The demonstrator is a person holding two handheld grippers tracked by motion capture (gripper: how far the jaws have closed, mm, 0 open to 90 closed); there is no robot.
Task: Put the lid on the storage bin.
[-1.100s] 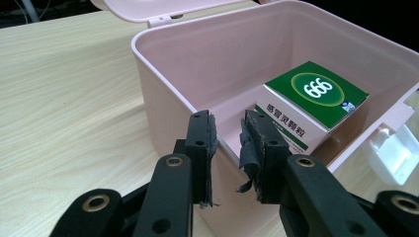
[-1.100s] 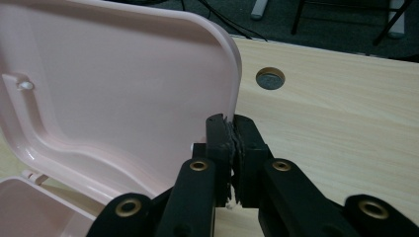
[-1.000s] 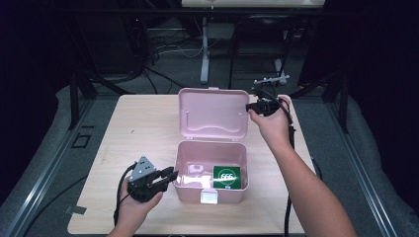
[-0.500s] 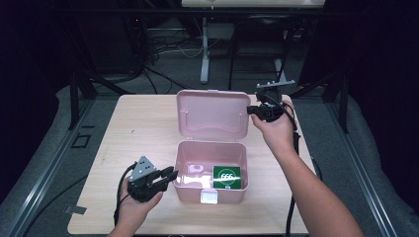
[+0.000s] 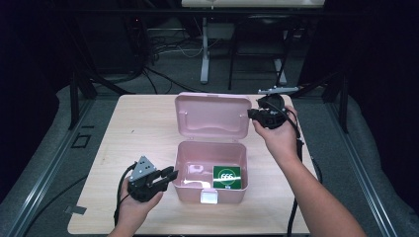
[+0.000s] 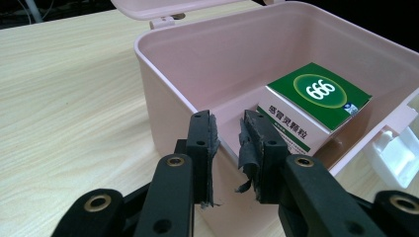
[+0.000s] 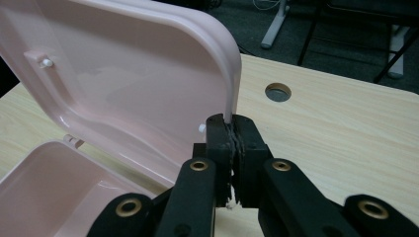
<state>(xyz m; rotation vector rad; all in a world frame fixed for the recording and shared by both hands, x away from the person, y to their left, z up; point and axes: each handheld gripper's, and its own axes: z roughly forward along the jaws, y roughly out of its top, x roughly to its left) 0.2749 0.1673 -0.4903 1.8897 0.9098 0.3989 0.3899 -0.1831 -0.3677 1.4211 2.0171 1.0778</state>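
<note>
A pale wooden table (image 5: pixel 148 128) carries a pink plastic box (image 5: pixel 211 172) near its front middle, and everything else sits in relation to that box. Beyond the table, on the dark floor, stand metal stand legs (image 5: pixel 205 54) and loose cables (image 5: pixel 163 74); in the right gripper view a round hole (image 7: pixel 277 92) is cut in the tabletop behind the box's lid. The lid (image 5: pixel 212 116) is hinged at the back of the box and stands raised, tilted backward, with its pink inner face toward the person. The right gripper (image 5: pixel 252 114) is at the lid's right edge, and in its own view the two black jaws are pressed together on the lid's thin rim, pinching it. The left gripper (image 5: pixel 170 174) rests just beside the box's left wall, low over the table, held in the person's left hand (image 5: pixel 136 207); its jaws stand apart with a clear gap, holding nothing, and in its own view they straddle the line of the box's near wall without clearly touching it. Inside the box, toward the right side, lies a small carton (image 6: pixel 316 106) with a green top printed "666" and a white side with green print. A white latch (image 5: pixel 209 197) hangs at the middle of the box's front wall. The rest of the box's floor is bare pink plastic.
</note>
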